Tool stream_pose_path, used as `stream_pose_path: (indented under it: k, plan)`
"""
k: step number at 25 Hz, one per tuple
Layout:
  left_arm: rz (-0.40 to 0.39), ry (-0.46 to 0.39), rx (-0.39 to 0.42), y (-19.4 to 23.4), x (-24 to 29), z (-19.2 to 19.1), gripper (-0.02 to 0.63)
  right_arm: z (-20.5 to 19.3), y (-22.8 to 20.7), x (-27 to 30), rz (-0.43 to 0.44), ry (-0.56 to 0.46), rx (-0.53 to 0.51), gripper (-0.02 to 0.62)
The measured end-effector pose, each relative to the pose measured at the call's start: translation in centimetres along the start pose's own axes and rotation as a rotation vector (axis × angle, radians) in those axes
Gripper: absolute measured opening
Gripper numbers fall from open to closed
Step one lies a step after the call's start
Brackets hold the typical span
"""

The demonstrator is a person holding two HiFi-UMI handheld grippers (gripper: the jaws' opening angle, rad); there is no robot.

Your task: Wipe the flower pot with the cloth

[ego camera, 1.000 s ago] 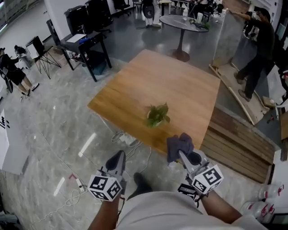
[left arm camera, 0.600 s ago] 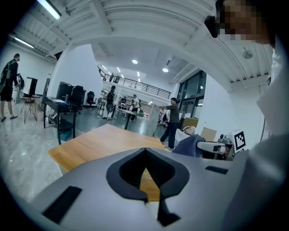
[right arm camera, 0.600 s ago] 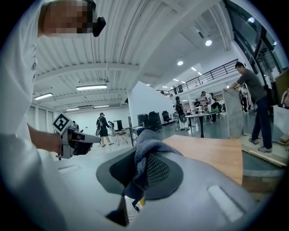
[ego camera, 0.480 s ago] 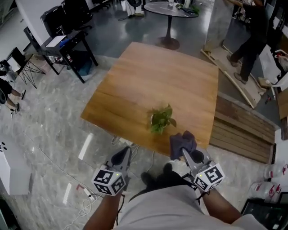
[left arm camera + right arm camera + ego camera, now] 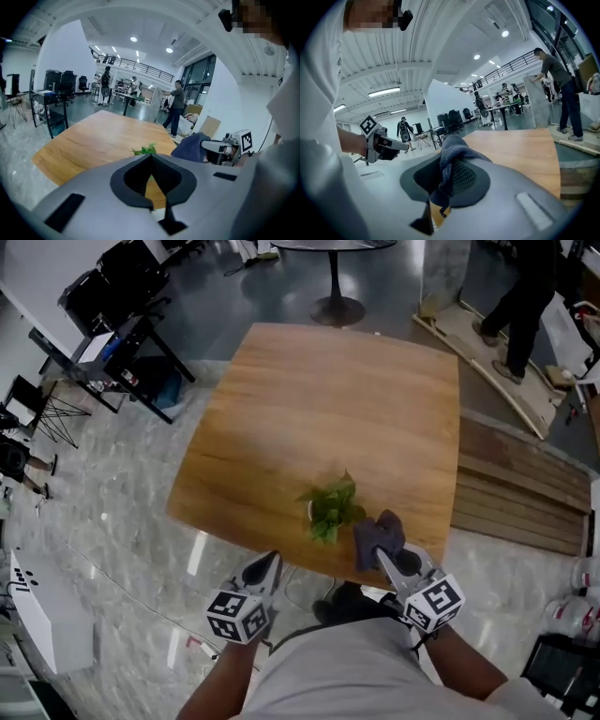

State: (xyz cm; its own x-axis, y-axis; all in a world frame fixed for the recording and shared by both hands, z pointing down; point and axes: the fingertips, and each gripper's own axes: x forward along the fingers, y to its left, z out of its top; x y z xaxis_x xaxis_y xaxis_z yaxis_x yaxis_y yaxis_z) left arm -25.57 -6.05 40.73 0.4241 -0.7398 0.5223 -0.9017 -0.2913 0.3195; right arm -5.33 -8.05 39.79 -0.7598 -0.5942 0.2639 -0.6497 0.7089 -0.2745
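A small potted plant point(image 5: 330, 507) stands near the front edge of the wooden table point(image 5: 319, 399); its leaves hide most of the pot. My right gripper point(image 5: 386, 554) is shut on a dark blue-grey cloth point(image 5: 377, 534), which hangs just right of the plant. In the right gripper view the cloth point(image 5: 454, 149) is bunched between the jaws of the right gripper point(image 5: 443, 178). My left gripper point(image 5: 266, 568) stays off the table's front edge, left of the plant, shut with nothing in it. The left gripper view shows the leaves point(image 5: 145, 150) just past the shut left gripper point(image 5: 151, 156).
A person point(image 5: 520, 296) stands by boards point(image 5: 487, 343) on the floor at the back right. Wooden planks point(image 5: 525, 493) lie right of the table. Black desks and chairs point(image 5: 122, 324) stand at the back left, and a white box point(image 5: 47, 615) sits on the floor at left.
Both grippers have come forward toward the table's front edge. The cloth in the right gripper now hangs beside the plant. The left gripper stays shut and empty.
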Motion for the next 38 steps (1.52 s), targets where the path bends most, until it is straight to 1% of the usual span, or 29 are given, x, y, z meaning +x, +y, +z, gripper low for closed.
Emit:
stream_pose_path:
  k: [3, 6, 9, 13, 15, 16, 17, 18, 21, 25, 28, 30, 32, 33, 35, 38]
  plan:
    - [0.021, 0.039, 0.021, 0.4, 3.4, 0.7, 0.006, -0.9, -2.5, 1.7, 0.055, 0.035, 0.017, 0.032]
    - [0.037, 0.077, 0.055, 0.4, 6.3, 0.6, 0.008, -2.1, -4.2, 2.3, 0.096, 0.072, 0.001, 0.032]
    - [0.037, 0.125, 0.045, 0.8, 9.3, -0.2, 0.008, -3.3, -5.8, 2.7, 0.110, 0.102, -0.004, 0.032]
    - [0.029, 0.205, 0.058, 1.6, 13.4, -1.9, 0.008, -4.2, -7.6, 3.0, 0.098, 0.120, 0.028, 0.032]
    - [0.024, 0.245, 0.048, 2.3, 15.5, -2.9, 0.009, -4.8, -8.4, 3.1, 0.085, 0.130, 0.046, 0.032]
    - [0.022, 0.266, 0.042, 2.7, 16.5, -3.3, 0.018, -5.1, -8.8, 3.0, 0.078, 0.136, 0.053, 0.032]
    - [0.021, 0.288, 0.035, 3.1, 17.4, -3.8, 0.049, -5.4, -9.1, 3.0, 0.068, 0.141, 0.062, 0.032]
    - [0.021, 0.311, 0.028, 3.5, 18.2, -4.2, 0.062, -5.7, -9.4, 2.9, 0.059, 0.144, 0.073, 0.032]
    - [0.036, 0.372, 0.014, 5.0, 20.6, -5.7, 0.075, -7.0, -10.3, 2.8, 0.041, 0.159, 0.097, 0.032]
    - [0.053, 0.408, -0.015, 6.0, 23.2, -7.5, 0.086, -9.3, -11.5, 2.7, 0.037, 0.194, 0.119, 0.032]
    - [0.046, 0.427, -0.054, 6.4, 24.3, -8.6, 0.086, -10.4, -11.8, 3.0, 0.051, 0.211, 0.131, 0.032]
    - [0.045, 0.427, -0.075, 6.6, 24.7, -8.9, 0.084, -10.6, -11.7, 3.5, 0.074, 0.218, 0.128, 0.032]
    - [0.054, 0.416, -0.092, 7.1, 25.0, -9.1, 0.029, -10.7, -11.5, 4.3, 0.107, 0.221, 0.119, 0.032]
    - [0.059, 0.409, -0.103, 7.5, 25.0, -9.2, 0.021, -10.7, -11.4, 4.8, 0.129, 0.223, 0.111, 0.032]
    - [0.070, 0.394, -0.144, 8.3, 24.9, -9.6, 0.017, -11.0, -10.7, 6.0, 0.188, 0.236, 0.086, 0.033]
    - [0.080, 0.373, -0.227, 9.9, 24.7, -10.4, 0.017, -12.5, -8.9, 8.4, 0.310, 0.296, 0.040, 0.032]
